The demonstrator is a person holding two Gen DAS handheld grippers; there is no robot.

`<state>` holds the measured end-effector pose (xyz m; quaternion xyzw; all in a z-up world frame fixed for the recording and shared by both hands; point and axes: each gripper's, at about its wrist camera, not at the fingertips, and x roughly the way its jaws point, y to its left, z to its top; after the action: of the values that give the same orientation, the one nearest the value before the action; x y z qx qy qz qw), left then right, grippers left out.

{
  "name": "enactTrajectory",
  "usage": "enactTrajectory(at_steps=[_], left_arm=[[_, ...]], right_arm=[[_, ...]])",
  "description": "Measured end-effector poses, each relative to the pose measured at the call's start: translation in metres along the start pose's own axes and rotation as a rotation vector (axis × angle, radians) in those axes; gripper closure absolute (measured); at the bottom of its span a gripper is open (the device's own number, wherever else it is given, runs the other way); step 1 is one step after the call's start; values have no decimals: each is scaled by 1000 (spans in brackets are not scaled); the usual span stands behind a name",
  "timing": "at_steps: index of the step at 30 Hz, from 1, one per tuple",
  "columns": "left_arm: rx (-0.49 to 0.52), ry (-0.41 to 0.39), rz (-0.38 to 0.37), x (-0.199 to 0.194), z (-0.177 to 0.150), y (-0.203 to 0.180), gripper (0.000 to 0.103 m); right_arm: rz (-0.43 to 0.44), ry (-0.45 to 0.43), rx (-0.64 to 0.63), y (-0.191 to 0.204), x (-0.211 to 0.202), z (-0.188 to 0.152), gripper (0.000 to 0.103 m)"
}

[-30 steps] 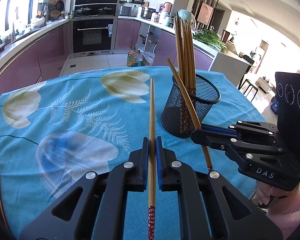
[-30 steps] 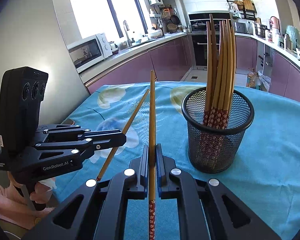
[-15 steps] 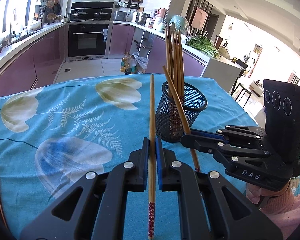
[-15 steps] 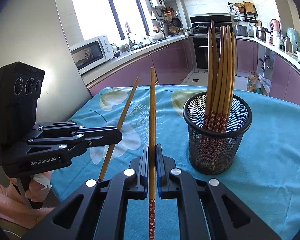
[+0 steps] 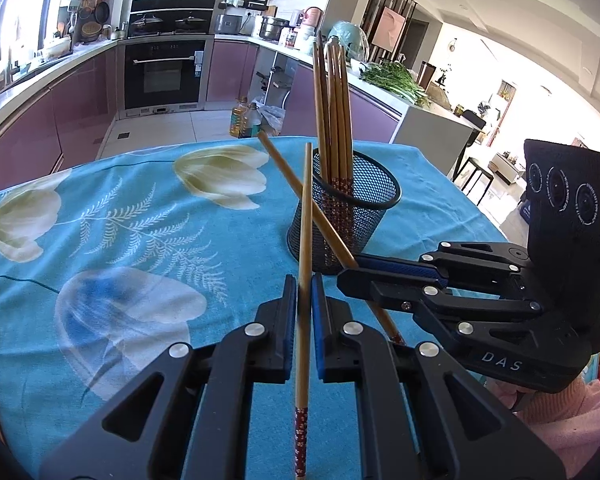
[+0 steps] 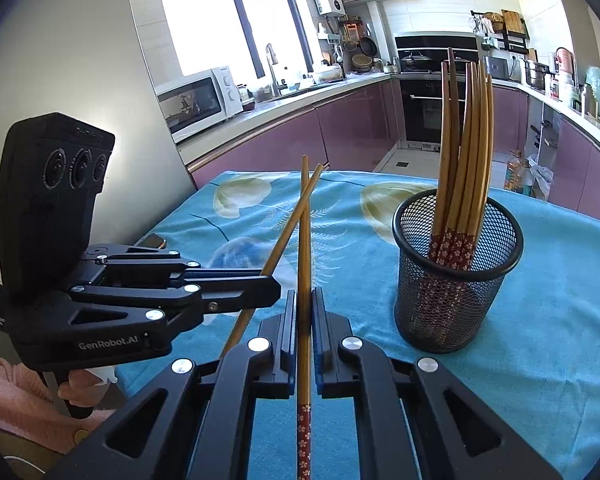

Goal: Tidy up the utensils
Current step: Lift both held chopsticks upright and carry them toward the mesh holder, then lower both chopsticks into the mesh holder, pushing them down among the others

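The left gripper (image 5: 303,304) has its fingers (image 5: 286,308) closed on one chopstick (image 5: 306,240), with only the width of the stick between the blue pads. The stick runs along the fingers, so its thin bare end points away to the far side and its red flowered end comes back toward the camera. The right gripper (image 6: 304,312) holds a second chopstick (image 6: 305,240) in the same manner, its fingers (image 6: 319,312) pressed on the wood near the middle of the length. This grip probably gives control of the direction of the tip, which matters for putting a thin stick into a narrow opening.

In the left wrist view the right gripper (image 5: 388,276) comes in from the right, and its stick (image 5: 300,188) crosses in front of the mesh holder (image 5: 380,216). In the right wrist view the left gripper (image 6: 236,284) comes in from the left, and the two sticks cross near their far ends. So the two hands are close together, just in front of the holder.

The black mesh holder (image 6: 496,280) stands upright on the table (image 6: 560,340), which is covered with a blue flowered cloth. The holder is to the right of the two held sticks and a little farther away. Inside it stands a bundle of chopsticks (image 6: 466,140), red ends down, bare ends up and leaning together. About six or seven can be counted; the exact number cannot be told because they overlap. Two more are in the grippers, one each. No loose chopstick is visible on the cloth, so these two seem to be the last ones to go in.
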<state>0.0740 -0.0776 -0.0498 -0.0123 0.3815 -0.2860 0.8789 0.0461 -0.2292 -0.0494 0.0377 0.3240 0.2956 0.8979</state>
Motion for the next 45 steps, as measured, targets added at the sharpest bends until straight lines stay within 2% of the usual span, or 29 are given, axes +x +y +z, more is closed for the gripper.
enactTrajectory(at_steps=[9,45], left_arm=[[-3,4,4,3,1,-1,96],[35,-81,14,-20,22,-10,96]], right_arm=[[-8,-10,3,-3,-3,0,97],[-75,-132,6,-25,-41,16,97]])
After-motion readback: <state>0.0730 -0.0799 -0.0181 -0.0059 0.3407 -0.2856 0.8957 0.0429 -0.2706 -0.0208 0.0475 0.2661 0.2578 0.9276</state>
